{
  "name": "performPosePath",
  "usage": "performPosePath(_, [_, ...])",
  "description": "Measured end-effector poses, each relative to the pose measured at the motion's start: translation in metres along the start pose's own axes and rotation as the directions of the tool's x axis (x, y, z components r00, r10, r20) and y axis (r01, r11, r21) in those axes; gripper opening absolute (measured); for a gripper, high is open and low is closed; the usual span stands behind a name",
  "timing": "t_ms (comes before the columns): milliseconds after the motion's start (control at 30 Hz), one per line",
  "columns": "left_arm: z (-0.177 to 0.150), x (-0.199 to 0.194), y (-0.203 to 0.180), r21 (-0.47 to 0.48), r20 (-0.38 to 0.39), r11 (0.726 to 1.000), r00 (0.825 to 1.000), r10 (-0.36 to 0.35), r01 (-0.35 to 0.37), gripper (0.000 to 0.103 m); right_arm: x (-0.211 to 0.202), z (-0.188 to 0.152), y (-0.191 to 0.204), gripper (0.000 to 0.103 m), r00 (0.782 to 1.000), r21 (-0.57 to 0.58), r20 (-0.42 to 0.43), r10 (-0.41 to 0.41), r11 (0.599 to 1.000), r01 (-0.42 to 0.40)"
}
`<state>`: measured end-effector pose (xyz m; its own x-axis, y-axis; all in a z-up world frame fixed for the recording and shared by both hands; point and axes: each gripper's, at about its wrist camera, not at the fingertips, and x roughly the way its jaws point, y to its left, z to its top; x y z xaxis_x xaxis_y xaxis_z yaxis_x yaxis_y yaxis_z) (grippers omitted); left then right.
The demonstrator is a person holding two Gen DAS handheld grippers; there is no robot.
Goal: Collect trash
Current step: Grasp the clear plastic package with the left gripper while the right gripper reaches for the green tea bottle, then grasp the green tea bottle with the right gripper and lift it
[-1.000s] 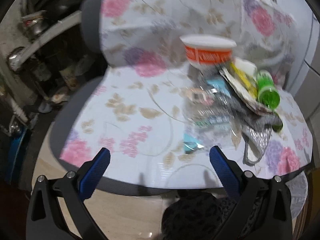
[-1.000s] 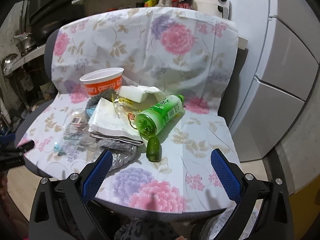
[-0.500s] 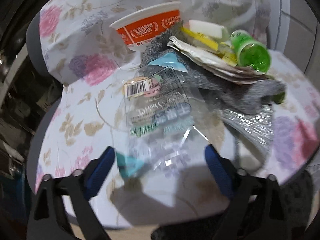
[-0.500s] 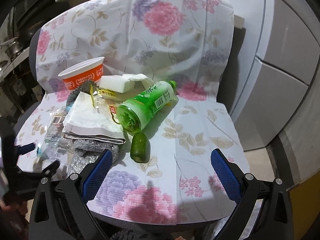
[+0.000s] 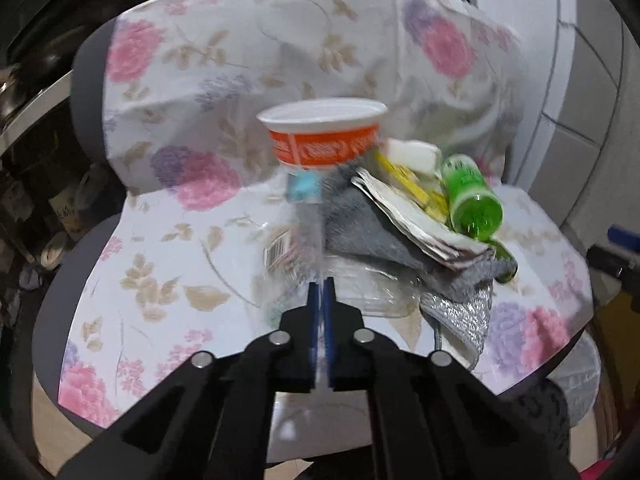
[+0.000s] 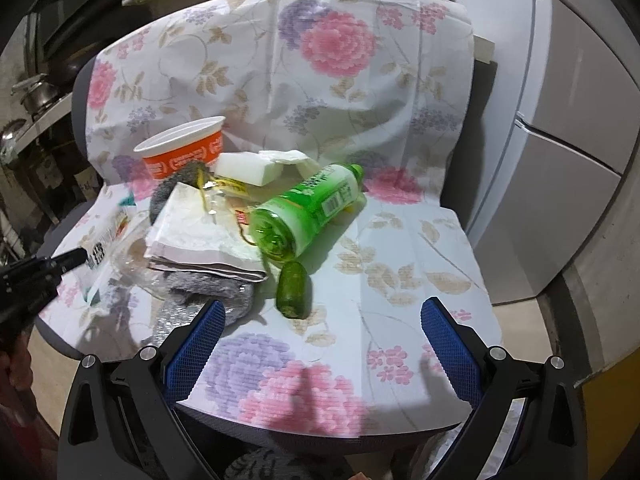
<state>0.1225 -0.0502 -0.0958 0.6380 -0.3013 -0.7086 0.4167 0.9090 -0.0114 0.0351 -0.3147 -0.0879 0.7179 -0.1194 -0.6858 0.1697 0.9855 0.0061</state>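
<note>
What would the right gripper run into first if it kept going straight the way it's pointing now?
Probably the bare floral seat cover. The right gripper stands open, aimed between the small dark green piece and open cloth to its right. That green piece lies just left of the line; depth is unclear, so it might be clipped.

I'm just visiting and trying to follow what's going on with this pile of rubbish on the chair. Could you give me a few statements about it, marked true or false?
1. The left tongs are shut on the clear plastic wrapper. True.
2. The right tongs grip the green bottle. False: they are open, holding nothing; the bottle lies apart from them.
3. The green bottle stands upright. False: it lies on its side.
4. The orange and white cup stands open side up at the back of the pile. True.
5. The rubbish lies on a bare wooden table. False: it lies on a chair draped with a flowered cloth.
</note>
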Motion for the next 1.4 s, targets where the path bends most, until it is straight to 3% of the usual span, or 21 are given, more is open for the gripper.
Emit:
performPosePath(233, [0.005,-0.035,0.025,-0.107,0.094,0.994,0.996,-0.009,0.019,0.000,0.012,0.007,0.009,0.092,1.000,-0.021,0.007,0.018,1.000,-0.018])
performPosePath(300, [0.007,-0.042,0.029,-0.121,0.121,0.992,0.993,-0.008,0.023,0.000,0.025,0.004,0.011,0.075,1.000,-0.038,-0.011,0.024,0.999,-0.024])
performPosePath(333, [0.007,-0.043,0.030,-0.123,0.127,0.992,0.992,-0.007,0.023,0.000,0.033,0.002,0.011,0.058,0.999,-0.037,-0.026,0.023,0.999,-0.024])
performPosePath(367, [0.007,-0.042,0.030,-0.125,0.131,0.992,0.991,-0.006,0.023,0.000,0.042,-0.001,0.010,0.054,0.999,-0.029,-0.043,0.030,0.999,-0.032])
performPosePath(467, [0.002,-0.033,0.029,-0.139,0.121,0.990,0.993,-0.016,0.033,0.000,0.074,-0.009,0.008,0.051,0.993,-0.009,-0.092,0.067,0.998,-0.068])
performPosePath(600, [-0.003,-0.017,0.031,-0.163,0.091,0.985,0.995,-0.035,0.049,0.000,0.097,-0.006,0.007,0.050,0.993,-0.006,-0.090,0.073,0.997,-0.074])
performPosePath(833, [-0.004,-0.010,0.034,-0.182,0.087,0.982,0.996,-0.029,0.044,0.000,0.136,-0.005,0.012,0.033,0.980,0.000,-0.173,0.096,0.995,-0.097])
performPosePath(1000, [-0.001,-0.020,0.033,-0.188,0.092,0.982,0.996,-0.011,0.028,0.000,0.129,-0.001,0.012,0.035,0.984,0.000,-0.159,0.080,0.997,-0.082])
performPosePath(1067, [-0.002,-0.022,0.031,-0.181,0.092,0.983,0.996,0.000,0.016,0.000,0.127,-0.003,0.011,0.051,0.983,-0.005,-0.169,0.075,0.997,-0.077])
performPosePath(1167, [-0.005,-0.021,0.031,-0.176,0.081,0.984,0.997,0.007,0.008,0.000,0.112,-0.001,0.004,0.062,0.983,0.031,-0.146,0.114,0.993,-0.110])
performPosePath(1267, [-0.003,-0.018,0.034,-0.184,0.082,0.983,0.997,0.014,0.001,0.000,0.095,0.020,0.000,0.073,0.990,0.051,-0.062,0.123,0.991,-0.120])
performPosePath(1333, [0.000,-0.015,0.034,-0.183,0.083,0.983,0.996,0.012,0.004,0.000,0.094,0.039,-0.001,0.083,0.995,0.066,-0.021,0.095,0.993,-0.093])
performPosePath(1400, [0.003,-0.012,0.033,-0.175,0.084,0.985,0.996,0.018,-0.003,0.000,0.107,0.064,-0.004,0.084,1.000,0.088,0.008,0.028,0.996,-0.029])
